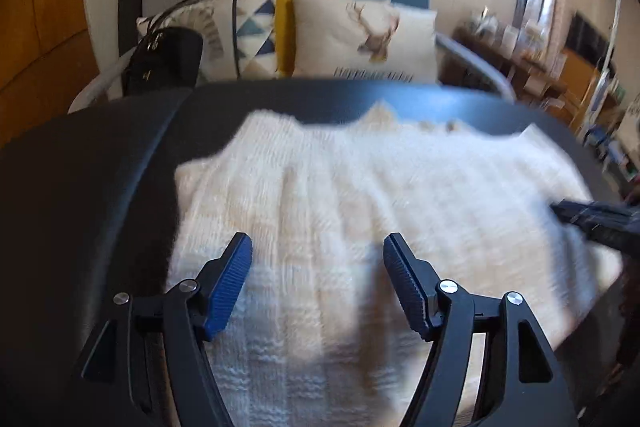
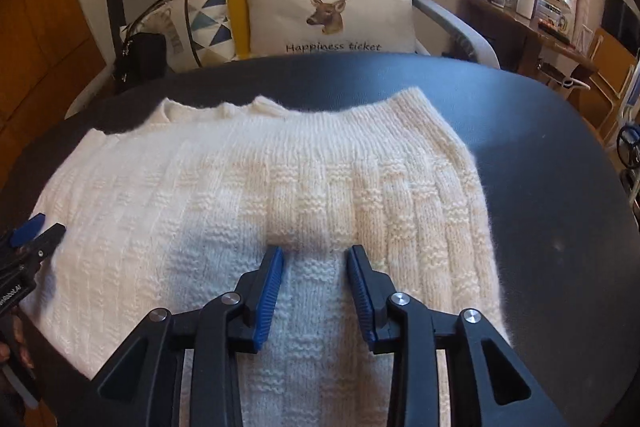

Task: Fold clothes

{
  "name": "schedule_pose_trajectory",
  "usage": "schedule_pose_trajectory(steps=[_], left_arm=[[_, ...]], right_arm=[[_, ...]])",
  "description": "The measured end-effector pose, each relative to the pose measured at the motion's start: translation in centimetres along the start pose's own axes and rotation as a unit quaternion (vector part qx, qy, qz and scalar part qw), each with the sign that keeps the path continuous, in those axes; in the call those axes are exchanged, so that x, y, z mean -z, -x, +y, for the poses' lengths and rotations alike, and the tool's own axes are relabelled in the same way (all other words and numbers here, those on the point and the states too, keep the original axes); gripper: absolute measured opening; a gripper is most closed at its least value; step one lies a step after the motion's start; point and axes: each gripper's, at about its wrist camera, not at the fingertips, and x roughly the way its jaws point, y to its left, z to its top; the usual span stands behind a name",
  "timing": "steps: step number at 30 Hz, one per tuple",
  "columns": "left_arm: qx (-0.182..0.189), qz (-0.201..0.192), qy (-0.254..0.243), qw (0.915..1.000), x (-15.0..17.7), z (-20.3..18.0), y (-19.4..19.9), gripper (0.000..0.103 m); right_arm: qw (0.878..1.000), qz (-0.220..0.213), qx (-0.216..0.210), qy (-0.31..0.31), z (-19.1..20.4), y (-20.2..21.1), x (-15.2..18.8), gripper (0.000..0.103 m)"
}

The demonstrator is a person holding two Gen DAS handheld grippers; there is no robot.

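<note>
Sweater (image 2: 256,187) spread flat on the dark table (image 2: 540,155).
Over it, left gripper (image 1: 318,247) gapes wide, right gripper (image 2: 316,259) narrower; both empty.

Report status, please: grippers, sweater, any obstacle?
Left gripper open, empty, over sweater. Right gripper part open, nothing pinched. Sweater flat on table. No obstacle on it.

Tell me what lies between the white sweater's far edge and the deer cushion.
Only a bare strip of the black table lies between the white sweater and the deer cushion on the chair behind it, clearest in the right wrist view.
</note>
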Motion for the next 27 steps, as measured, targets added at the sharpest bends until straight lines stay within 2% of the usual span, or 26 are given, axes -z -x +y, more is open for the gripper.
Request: schedule_pose_trajectory(steps=[3,5,7,10,11,12,13,18,20,22,24,26,27], left_arm=[[0.02,-0.042,0.006,0.9989,-2.7,0.2,1.2,0.071],[0.025,-0.043,0.012,0.9987,-4.8,0.3,0.3,0.073],[0.031,-0.024,0.01,0.9992,-6.2,0.7,-1.8,0.073],[-0.024,0.04,-0.001,0.9989,-6.2,1.7,-6.5,0.073],[-0.046,0.065,-0.004,0.9968,-5.9,2.0,-8.0,0.073],[-0.051,0.083,0.009,0.9952,-5.2,2.8,-8.9,0.074],[-0.038,0.067,0.023,0.9968,-4.9,3.5,-8.4,0.074],[-0.034,0.019,0.048,0.9981,-6.1,3.7,-5.8,0.074],[-0.023,0.005,0.032,0.9992,-6.9,2.7,-5.4,0.074],[-0.024,0.003,-0.004,0.9997,-7.5,1.2,-6.0,0.074],[-0.045,0.024,-0.045,0.9977,-7.4,0.1,-7.6,0.074],[-0.055,0.06,-0.047,0.9956,-6.9,0.3,-9.5,0.074],[-0.049,0.076,-0.033,0.9953,-6.5,0.8,-9.7,0.074]], right_arm=[[0.999,-0.029,-0.019,0.003,0.5,1.4,-1.5,0.034],[0.999,-0.043,-0.022,0.018,1.4,1.7,-2.9,0.034],[0.998,-0.046,-0.009,0.029,1.9,0.9,-4.1,0.034],[0.999,-0.03,0.021,0.022,1.2,-1.4,-4.8,0.034],[0.999,-0.008,0.028,0.014,0.7,-2.8,-4.7,0.034],[1.0,0.009,0.022,0.001,0.2,-4.0,-4.4,0.034],[1.0,0.007,0.012,-0.001,-0.1,-4.1,-4.1,0.035],[1.0,-0.02,-0.012,0.019,-0.1,-2.3,-5.3,0.034],[0.999,-0.032,-0.009,0.027,-0.1,-1.9,-6.2,0.034],[0.999,-0.028,-0.021,0.019,-0.5,-2.5,-7.1,0.034],[0.998,-0.019,-0.048,0.021,-0.6,-3.4,-7.6,0.034],[0.998,-0.005,-0.052,0.041,0.2,-4.3,-7.6,0.034],[0.997,0.02,-0.044,0.053,0.7,-5.2,-7.5,0.034]])
